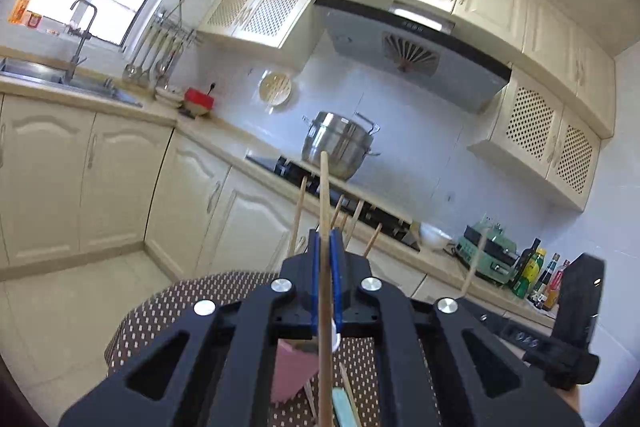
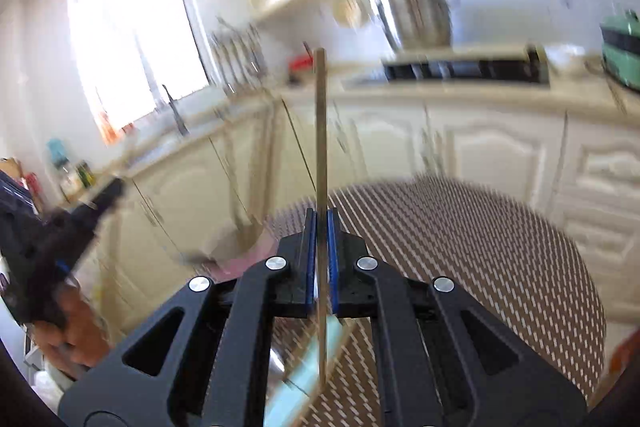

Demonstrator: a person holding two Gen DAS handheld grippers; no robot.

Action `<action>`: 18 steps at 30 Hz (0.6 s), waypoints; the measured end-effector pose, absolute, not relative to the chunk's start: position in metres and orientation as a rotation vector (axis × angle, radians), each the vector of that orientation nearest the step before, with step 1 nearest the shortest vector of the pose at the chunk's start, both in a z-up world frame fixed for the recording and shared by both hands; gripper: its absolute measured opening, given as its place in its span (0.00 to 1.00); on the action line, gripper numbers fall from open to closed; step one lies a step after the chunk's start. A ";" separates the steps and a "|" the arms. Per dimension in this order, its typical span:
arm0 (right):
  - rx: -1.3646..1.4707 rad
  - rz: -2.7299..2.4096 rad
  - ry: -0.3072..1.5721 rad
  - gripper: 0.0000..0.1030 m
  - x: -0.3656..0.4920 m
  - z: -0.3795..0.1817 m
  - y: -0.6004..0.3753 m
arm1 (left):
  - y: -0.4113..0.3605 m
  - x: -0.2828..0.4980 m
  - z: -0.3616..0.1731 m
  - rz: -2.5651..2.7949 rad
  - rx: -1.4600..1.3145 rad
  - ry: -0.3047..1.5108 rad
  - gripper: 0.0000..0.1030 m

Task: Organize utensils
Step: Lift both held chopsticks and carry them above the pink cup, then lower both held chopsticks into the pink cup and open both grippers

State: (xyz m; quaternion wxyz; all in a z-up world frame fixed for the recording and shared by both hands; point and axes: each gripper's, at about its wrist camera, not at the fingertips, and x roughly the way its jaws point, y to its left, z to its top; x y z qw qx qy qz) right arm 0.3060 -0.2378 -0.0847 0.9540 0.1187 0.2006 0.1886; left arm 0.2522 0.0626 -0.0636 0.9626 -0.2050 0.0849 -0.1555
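Note:
My left gripper (image 1: 327, 241) is shut on a wooden chopstick (image 1: 325, 203) that stands up between its blue pads. Behind the fingers, several more chopstick ends (image 1: 354, 217) stick up from a holder hidden by the gripper. A pink container (image 1: 289, 371) and a light teal one (image 1: 343, 407) sit below on the dotted tablecloth (image 1: 160, 311). My right gripper (image 2: 321, 223) is shut on another wooden chopstick (image 2: 320, 131), held upright above the tablecloth (image 2: 460, 235). The right view is blurred. The right gripper also shows in the left wrist view (image 1: 576, 323).
A kitchen counter (image 1: 224, 131) runs behind the round table, with a steel pot (image 1: 338, 143) on the stove, a sink (image 1: 60, 79), hanging ladles (image 1: 156, 55), a green appliance (image 1: 486, 251) and bottles (image 1: 536, 267). The left gripper and hand show at the right view's left edge (image 2: 60, 239).

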 end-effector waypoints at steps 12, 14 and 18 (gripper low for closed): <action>0.213 0.490 0.188 0.06 0.306 -0.008 -0.199 | 0.067 0.302 -0.041 -0.325 -0.435 -0.021 0.05; 0.203 0.485 0.170 0.06 0.314 -0.008 -0.197 | 0.067 0.308 -0.042 -0.321 -0.447 -0.040 0.05; 0.190 0.492 0.177 0.06 0.327 -0.017 -0.191 | 0.063 0.322 -0.045 -0.316 -0.456 -0.061 0.05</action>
